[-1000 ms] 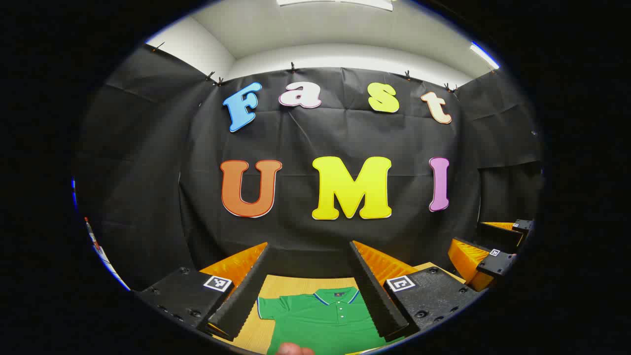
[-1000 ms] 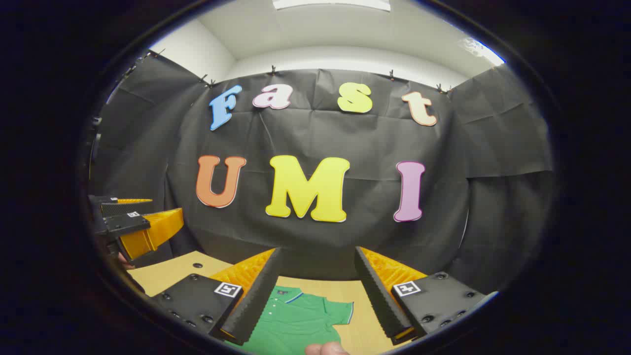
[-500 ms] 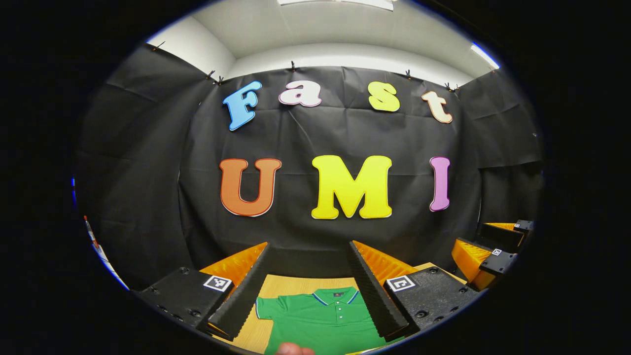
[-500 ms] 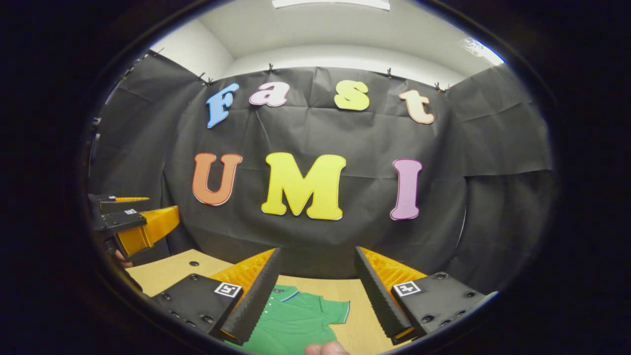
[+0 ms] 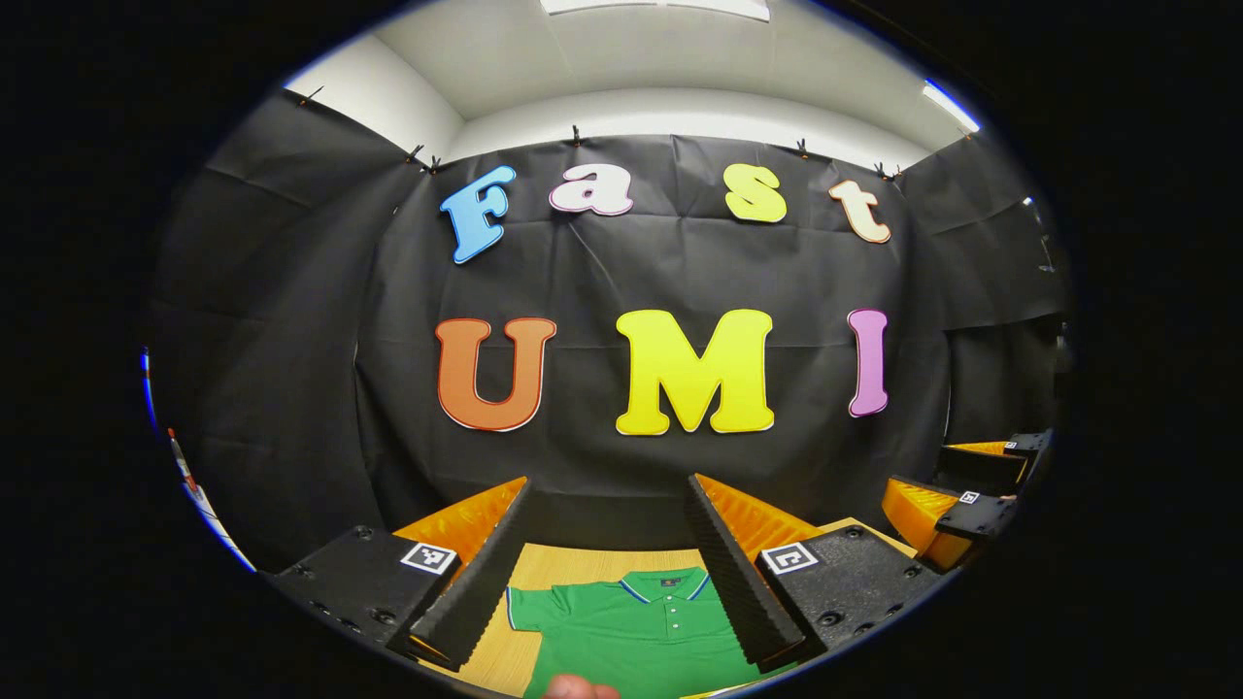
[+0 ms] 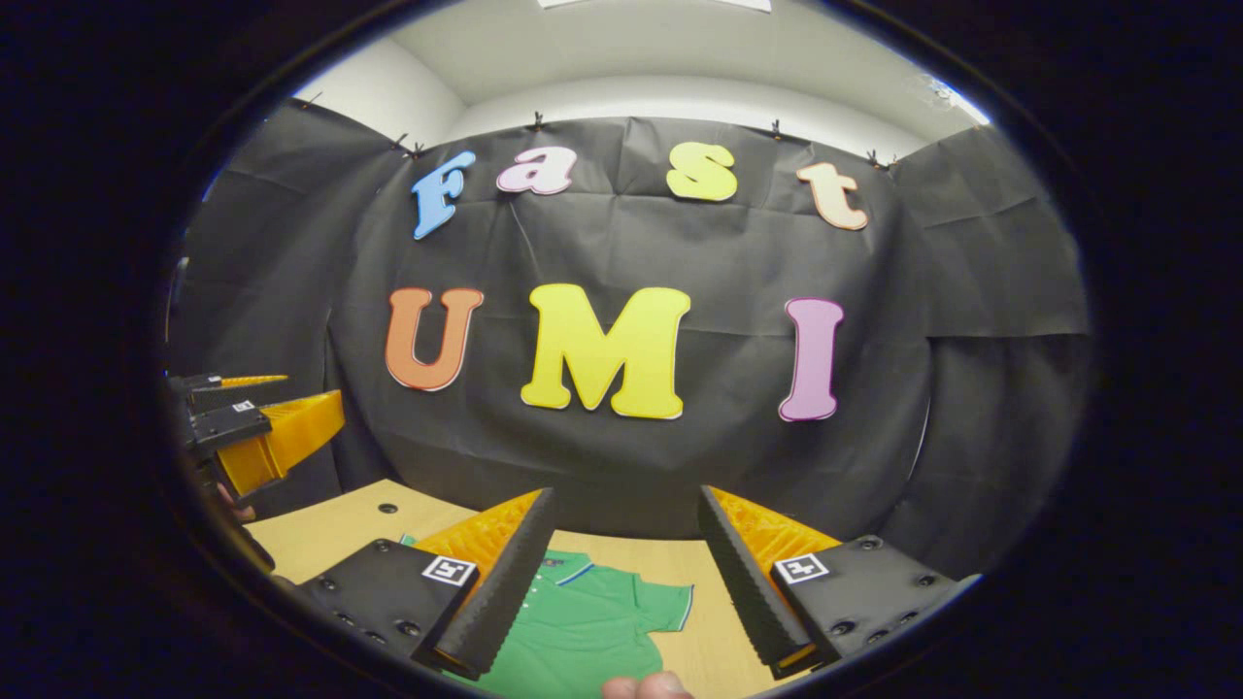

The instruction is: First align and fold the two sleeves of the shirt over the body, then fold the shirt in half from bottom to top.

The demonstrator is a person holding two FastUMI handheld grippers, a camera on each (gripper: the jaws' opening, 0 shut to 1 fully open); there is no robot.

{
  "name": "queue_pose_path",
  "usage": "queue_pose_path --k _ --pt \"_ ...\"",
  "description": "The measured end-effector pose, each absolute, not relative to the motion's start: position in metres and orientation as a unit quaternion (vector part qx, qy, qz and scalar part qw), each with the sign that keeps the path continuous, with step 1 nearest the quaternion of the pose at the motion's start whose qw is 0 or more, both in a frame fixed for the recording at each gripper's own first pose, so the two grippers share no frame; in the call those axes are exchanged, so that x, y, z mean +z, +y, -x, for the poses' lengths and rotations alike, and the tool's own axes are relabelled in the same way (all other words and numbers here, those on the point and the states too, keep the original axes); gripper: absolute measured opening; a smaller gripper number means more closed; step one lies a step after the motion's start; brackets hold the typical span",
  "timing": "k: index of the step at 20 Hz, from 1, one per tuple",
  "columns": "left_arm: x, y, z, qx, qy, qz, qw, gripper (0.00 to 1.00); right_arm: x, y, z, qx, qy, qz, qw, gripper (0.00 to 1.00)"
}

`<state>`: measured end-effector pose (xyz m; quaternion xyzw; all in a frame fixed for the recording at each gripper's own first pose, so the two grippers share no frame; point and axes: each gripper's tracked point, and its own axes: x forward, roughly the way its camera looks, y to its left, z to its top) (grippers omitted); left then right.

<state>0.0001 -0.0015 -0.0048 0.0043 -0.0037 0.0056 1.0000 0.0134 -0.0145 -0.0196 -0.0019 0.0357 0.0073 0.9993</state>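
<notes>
Shirt [image 5: 636, 636] first: we see a green polo lying flat on the pale wooden table [image 5: 573, 563], collar toward the far wall and its front buttons facing up. Its sleeves spread out to either side, unfolded. In the left gripper view we hold the left gripper [image 5: 607, 563] above the near part of the table, its two fingers [image 5: 481, 573] spread wide apart with nothing between them, and the shirt's collar and chest show through the gap, well below the tips. The shirt's left sleeve [image 5: 529, 610] lies just beside the left finger in that view. At the far right of the same view we see the right gripper [image 5: 957, 500], raised above the table, its fingers apart too. In the right gripper view the right gripper [image 6: 626, 568] also hangs released over the table, grasping nothing, and between its fingers [image 6: 743, 578] we see the shirt's [image 6: 583, 626] right sleeve [image 6: 665, 607] spread on the wood. To the left in that view the left gripper [image 6: 257, 432] hovers clear of the table [image 6: 330, 529], with part of a hand [image 6: 233, 505] behind it. A fingertip [image 6: 646, 687] shows at the near edge of the right gripper view, and another [image 5: 580, 689] at the near edge of the left gripper view.
</notes>
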Motion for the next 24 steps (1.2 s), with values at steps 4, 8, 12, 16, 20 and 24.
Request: queue_pose_path --k 4,8,12,16,20,24 --pt "-0.012 -0.007 0.002 -0.001 0.000 -0.011 1.000 0.98 -0.044 -0.034 -0.020 -0.005 0.074 -0.009 0.997 0.93" --pt "-0.020 -0.009 0.006 -0.004 0.008 -0.017 1.000 0.98 -0.078 -0.056 -0.031 -0.006 0.126 -0.015 0.992 0.95" --pt "-0.027 -0.010 0.013 0.000 0.019 -0.015 1.000 0.98 -0.126 -0.063 -0.051 0.017 0.208 -0.020 0.978 0.95" --pt "-0.026 -0.002 0.017 0.015 0.022 -0.019 0.999 0.98 -0.169 -0.083 -0.077 0.019 0.263 -0.021 0.964 0.95" --pt "-0.034 0.007 0.016 0.033 0.036 -0.020 0.999 0.98 -0.220 -0.097 -0.106 0.023 0.325 -0.025 0.945 0.93" --pt "-0.039 0.016 0.018 0.056 0.045 -0.021 0.997 0.98 -0.266 -0.111 -0.143 0.012 0.361 -0.031 0.932 0.95"
